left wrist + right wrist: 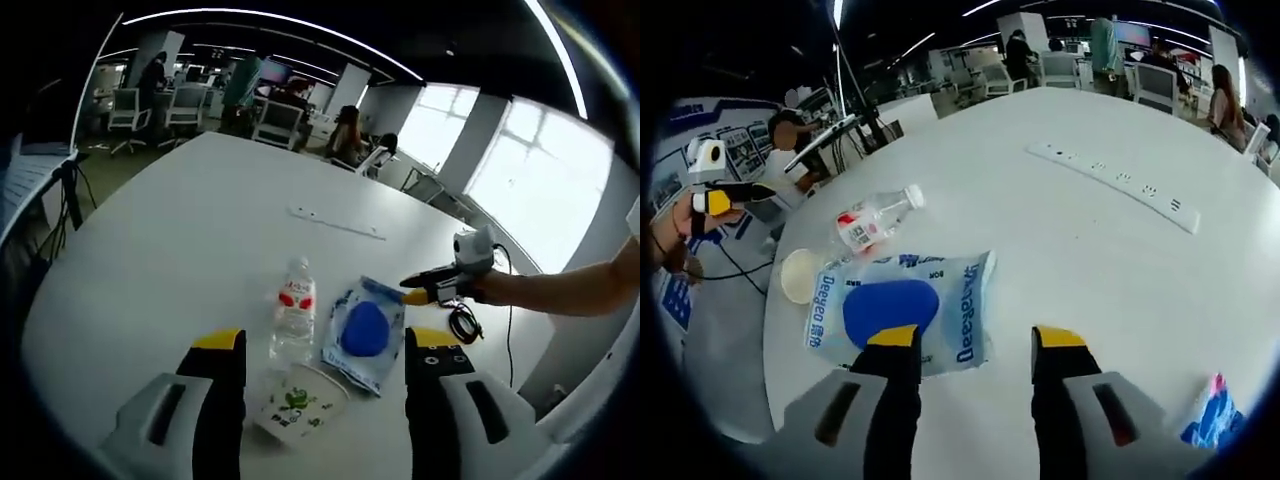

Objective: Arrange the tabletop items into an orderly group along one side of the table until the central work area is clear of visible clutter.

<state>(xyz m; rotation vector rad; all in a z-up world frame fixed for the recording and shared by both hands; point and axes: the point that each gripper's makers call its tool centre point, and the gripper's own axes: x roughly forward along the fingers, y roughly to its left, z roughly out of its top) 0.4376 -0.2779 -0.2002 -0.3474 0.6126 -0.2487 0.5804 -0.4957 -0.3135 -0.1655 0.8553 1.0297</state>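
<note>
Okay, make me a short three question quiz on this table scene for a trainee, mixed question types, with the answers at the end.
1. True or false: the clear plastic water bottle with the red label stands upright.
2. The white and blue plastic package with the blue oval lies closest to the tips of which gripper? A) left gripper B) right gripper
3. Fill in: the white paper cup with green print lies on its ____.

Key
1. False: it lies flat on the white round table.
2. B
3. side
</note>
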